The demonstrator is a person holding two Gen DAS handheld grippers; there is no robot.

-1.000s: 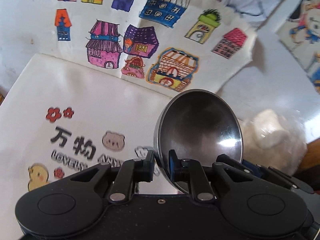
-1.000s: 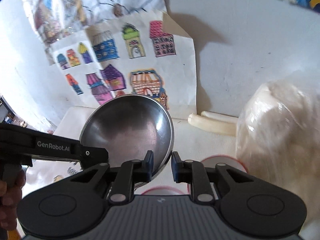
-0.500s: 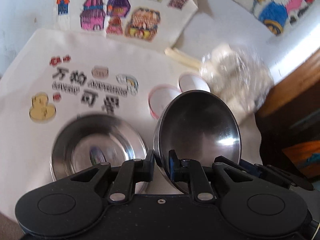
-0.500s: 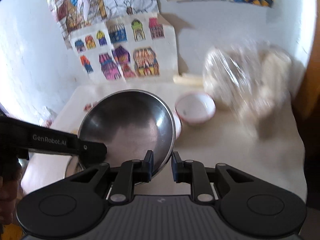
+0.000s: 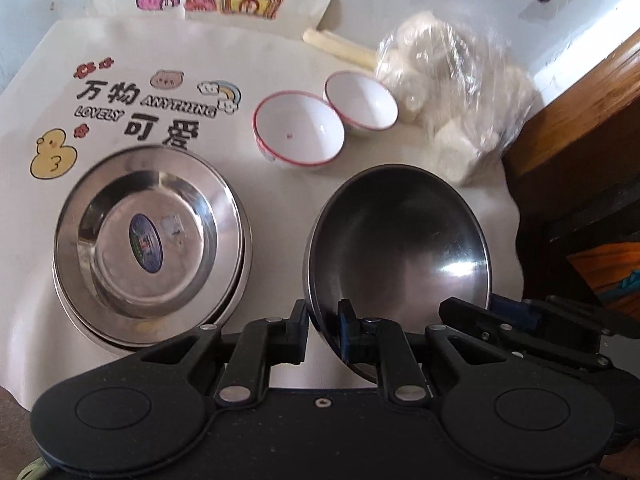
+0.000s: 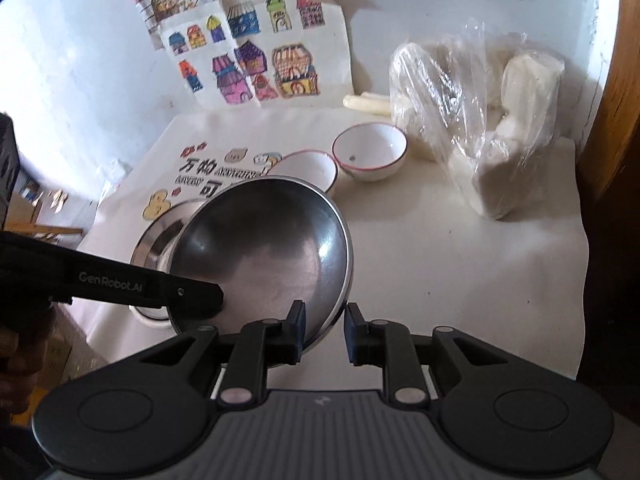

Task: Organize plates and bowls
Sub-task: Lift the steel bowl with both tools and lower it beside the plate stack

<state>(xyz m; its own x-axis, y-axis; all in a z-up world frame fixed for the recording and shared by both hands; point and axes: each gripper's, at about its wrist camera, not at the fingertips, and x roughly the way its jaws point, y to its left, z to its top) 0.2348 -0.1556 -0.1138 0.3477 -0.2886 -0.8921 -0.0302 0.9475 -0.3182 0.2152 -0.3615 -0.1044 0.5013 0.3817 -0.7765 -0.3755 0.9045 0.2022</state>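
Note:
A steel bowl (image 5: 400, 248) hangs tilted above the table, held by its rim from two sides. My left gripper (image 5: 324, 328) is shut on its near left rim. My right gripper (image 6: 324, 328) is shut on the near right rim of the same steel bowl (image 6: 264, 252). On the cloth to the left lies a stack of steel plates (image 5: 148, 248), partly hidden behind the bowl in the right wrist view (image 6: 160, 232). Two white bowls with red rims (image 5: 298, 134) (image 5: 362, 104) stand side by side farther back.
A printed white cloth (image 5: 260, 60) covers the table. A clear plastic bag of white lumps (image 6: 480, 120) sits at the back right, with pale sticks (image 5: 340, 46) by the wall. Dark wooden furniture (image 5: 580, 140) borders the table's right side. Coloured drawings (image 6: 248, 60) hang on the wall.
Both grippers have drawn back from the wall with the steel bowl still in them. The plate stack, the two white bowls and the table's right edge have come into view.

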